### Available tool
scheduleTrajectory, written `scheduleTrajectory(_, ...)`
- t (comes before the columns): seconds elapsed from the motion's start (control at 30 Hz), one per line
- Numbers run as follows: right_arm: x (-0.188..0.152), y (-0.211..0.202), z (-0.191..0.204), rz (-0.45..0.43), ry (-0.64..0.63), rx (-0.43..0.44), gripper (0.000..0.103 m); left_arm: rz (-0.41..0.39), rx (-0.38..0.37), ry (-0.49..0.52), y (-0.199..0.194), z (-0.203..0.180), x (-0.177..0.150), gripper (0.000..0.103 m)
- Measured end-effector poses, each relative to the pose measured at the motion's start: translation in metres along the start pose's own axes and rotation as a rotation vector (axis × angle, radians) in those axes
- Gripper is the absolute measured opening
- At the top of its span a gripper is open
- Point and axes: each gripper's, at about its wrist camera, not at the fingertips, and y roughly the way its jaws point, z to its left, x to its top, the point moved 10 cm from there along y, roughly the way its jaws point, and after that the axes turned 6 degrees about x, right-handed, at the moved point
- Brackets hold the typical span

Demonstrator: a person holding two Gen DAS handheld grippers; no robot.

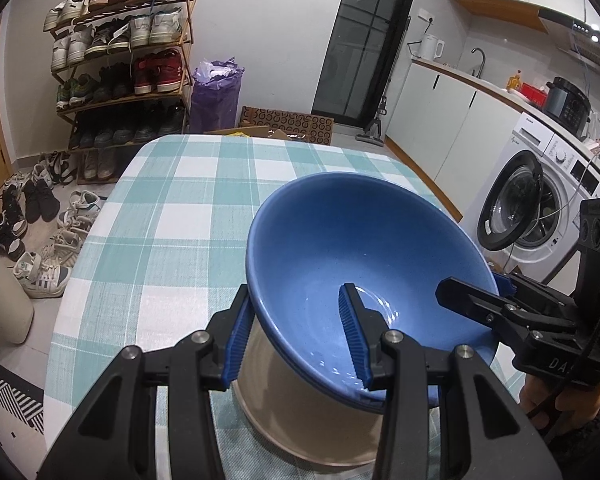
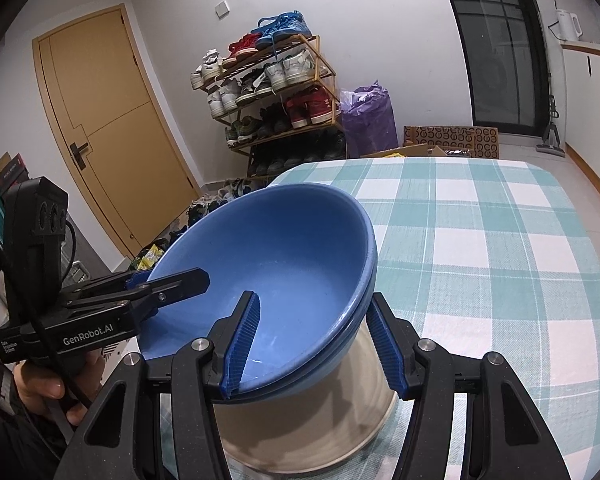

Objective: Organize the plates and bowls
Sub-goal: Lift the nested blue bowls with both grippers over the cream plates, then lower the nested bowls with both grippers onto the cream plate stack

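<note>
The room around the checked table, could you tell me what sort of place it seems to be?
Most likely a small flat's combined kitchen and entryway: a white front-loading washing machine under a kitchen counter with a tap, a wooden rack full of shoes, and a tan wooden door.

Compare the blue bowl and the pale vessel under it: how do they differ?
The blue bowl is glossy blue, wide and flaring; the pale vessel is cream with steeper sides. The blue bowl sits on top, clamped at its rim by the left gripper and right gripper; the pale vessel is below, ungripped. Both are over the checked tablecloth.
</note>
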Motion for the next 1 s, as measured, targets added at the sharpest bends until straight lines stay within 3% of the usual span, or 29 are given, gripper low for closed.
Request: scheduleTrajectory(1.0,-0.021,0.019,-0.006,0.033,0.027,0.010,0.057,0.045,0.025,0.006,0.018,0.006,-0.017,0.042)
